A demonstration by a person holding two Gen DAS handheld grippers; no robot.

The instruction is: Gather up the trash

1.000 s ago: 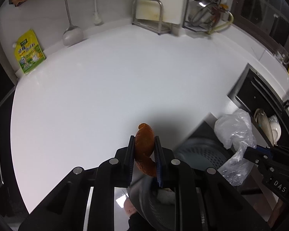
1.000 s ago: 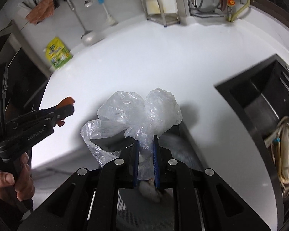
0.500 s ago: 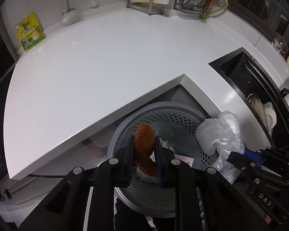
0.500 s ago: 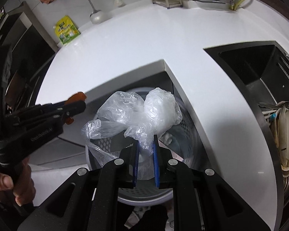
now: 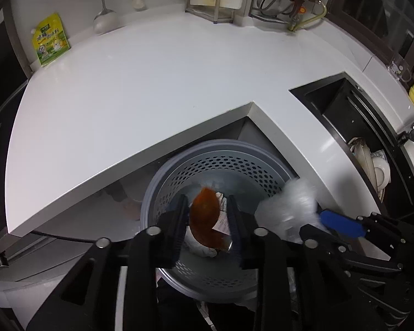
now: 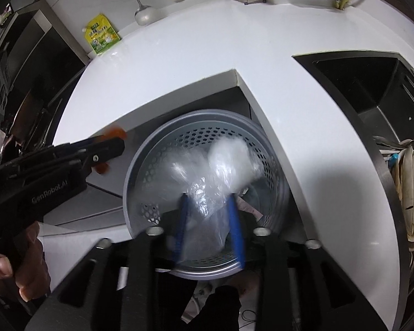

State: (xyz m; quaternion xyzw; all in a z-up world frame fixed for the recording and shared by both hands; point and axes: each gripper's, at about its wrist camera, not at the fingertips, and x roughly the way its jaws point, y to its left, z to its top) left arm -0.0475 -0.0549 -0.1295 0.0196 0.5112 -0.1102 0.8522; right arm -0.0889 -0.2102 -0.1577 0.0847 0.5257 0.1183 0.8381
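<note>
A grey perforated trash bin (image 5: 220,162) stands below the white counter's inner corner; it also shows in the right wrist view (image 6: 157,162). My left gripper (image 5: 207,207) is open above the bin, and an orange peel (image 5: 204,215) hangs loose between its fingers over crumpled trash at the bottom. My right gripper (image 6: 208,201) is open too, and a clear plastic bag (image 6: 220,160) sits blurred between its blue pads over the bin. The bag also shows in the left wrist view (image 5: 287,207).
The white L-shaped counter (image 5: 138,91) surrounds the bin. A yellow-green pouch (image 5: 49,42) and a ladle (image 5: 105,19) stand at its back wall. A black sink (image 5: 353,127) with dishes is at the right. A cutting-board rack (image 5: 209,2) stands at the back.
Both grippers moved back off the counter to above the bin, then both opened. The peel and the bag have come loose and are blurred in motion.
</note>
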